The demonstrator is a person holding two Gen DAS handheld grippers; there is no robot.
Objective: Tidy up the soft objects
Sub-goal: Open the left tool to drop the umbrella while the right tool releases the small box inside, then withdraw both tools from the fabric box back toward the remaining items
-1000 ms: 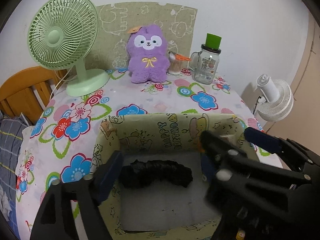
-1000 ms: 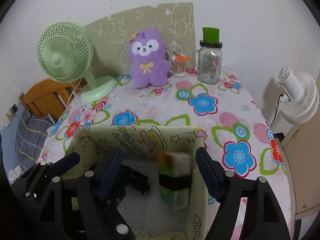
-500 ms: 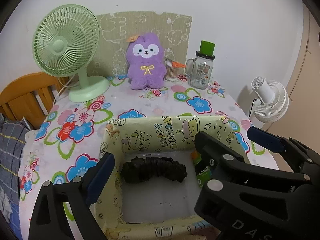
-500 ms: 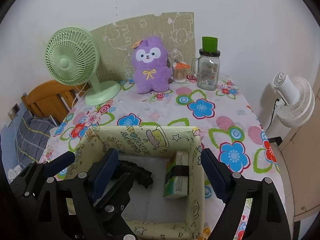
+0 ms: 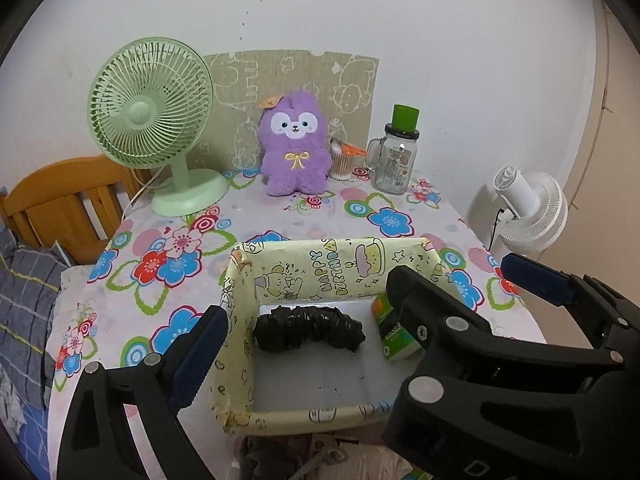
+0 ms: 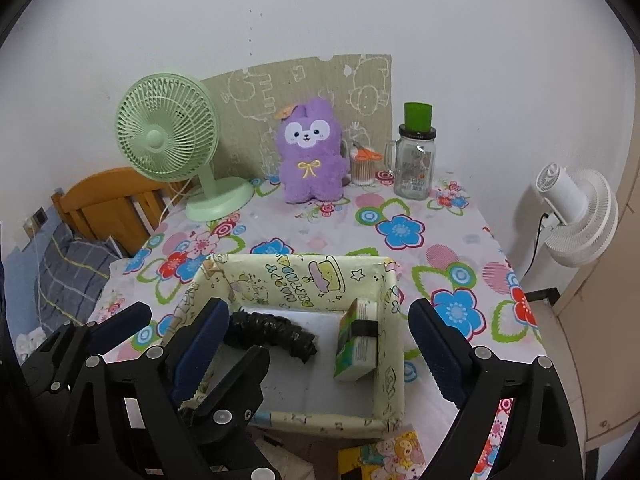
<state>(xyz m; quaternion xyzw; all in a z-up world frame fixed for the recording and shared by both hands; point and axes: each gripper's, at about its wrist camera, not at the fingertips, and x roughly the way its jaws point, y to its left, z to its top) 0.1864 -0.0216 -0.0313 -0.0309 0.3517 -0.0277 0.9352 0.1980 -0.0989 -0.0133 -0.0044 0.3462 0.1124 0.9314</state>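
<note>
**Both grippers let go and lift away from the box**

A second ago the right gripper (image 6: 316, 336) had the green and white tissue pack (image 6: 357, 340) between its pads down inside the box (image 6: 390, 344); now the pack stands free against the box's right wall, and the jaws are opening with nothing between them; the left gripper (image 5: 308, 320) also hangs released and empty, its jaws spread wide, and it has drawn back and up from the box since then; the black crumpled roll (image 5: 308, 330) lies along the far inner wall, apart from the pack; so two items look stowed and this drop-off seems done; the purple plush toy (image 6: 310, 158) sits upright at the back of the flowered table (image 6: 400, 232), between the green fan (image 6: 172, 140) and the jar (image 6: 414, 164), and is probably next to be fetched
</note>
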